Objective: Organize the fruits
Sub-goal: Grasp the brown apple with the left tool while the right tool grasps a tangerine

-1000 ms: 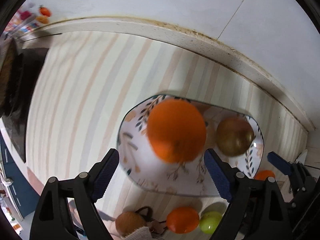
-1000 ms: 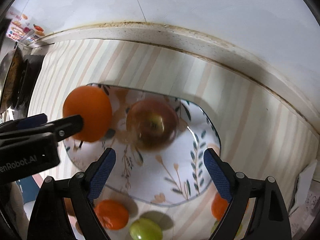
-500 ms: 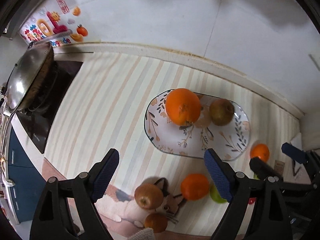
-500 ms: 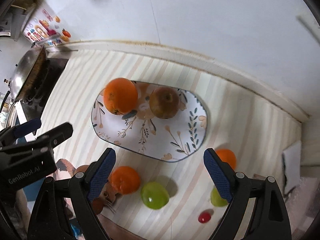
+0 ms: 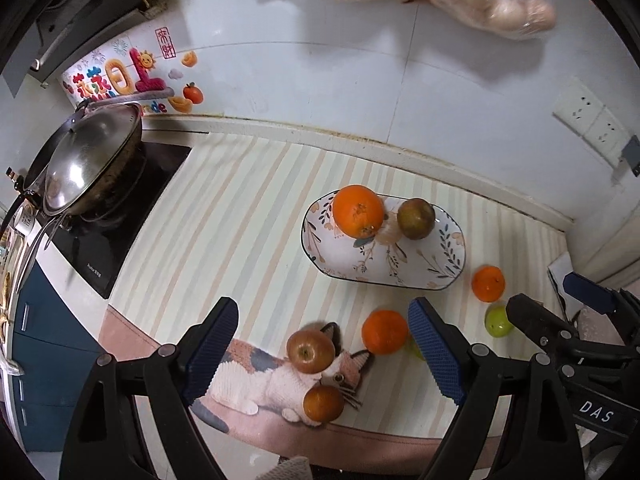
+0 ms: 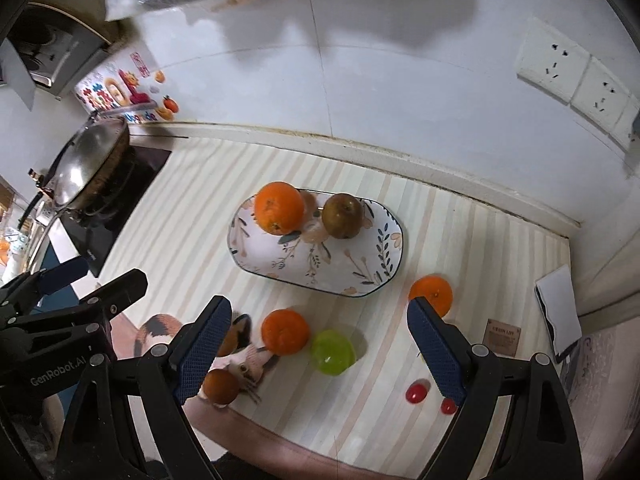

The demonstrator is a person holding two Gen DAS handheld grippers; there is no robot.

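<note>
Both grippers hover above the striped surface (image 5: 248, 216), nothing held. Left gripper (image 5: 322, 350): jaws spread wide, empty. Right gripper (image 6: 318, 346): same, jaws spread, empty.

Floral plate (image 5: 424, 268) sits mid-surface, near the back wall. On it: a large orange (image 5: 358, 217) at the left end, a brownish apple (image 5: 416, 218) just right of it. Something pale lies between them at plate level, could be a printed motif or a reflection, can't tell.

Loose fruit on the surface in front of the plate:
- red-brown apple (image 5: 311, 351) resting on the cat-print mat (image 5: 256, 384)
- small orange (image 5: 323, 403) just in front of that apple, also on the mat
- tangerine (image 5: 385, 332) right of the apple, at the mat's edge
- green fruit (image 6: 333, 353) touching or just beside that tangerine, mostly hidden behind the left gripper's right finger in the left wrist view
- another tangerine (image 5: 487, 283) off the plate's right end
- second green fruit (image 5: 498, 321) just in front of that one, partly behind the right gripper's finger
- two small red fruits (image 6: 416, 393) near the front edge on the right, one half hidden behind the right gripper's finger

Off to the left: lidded wok (image 5: 84, 160) on a black cooktop (image 5: 120, 236). Wall socket (image 6: 576, 76) on the tiled wall at right.
</note>
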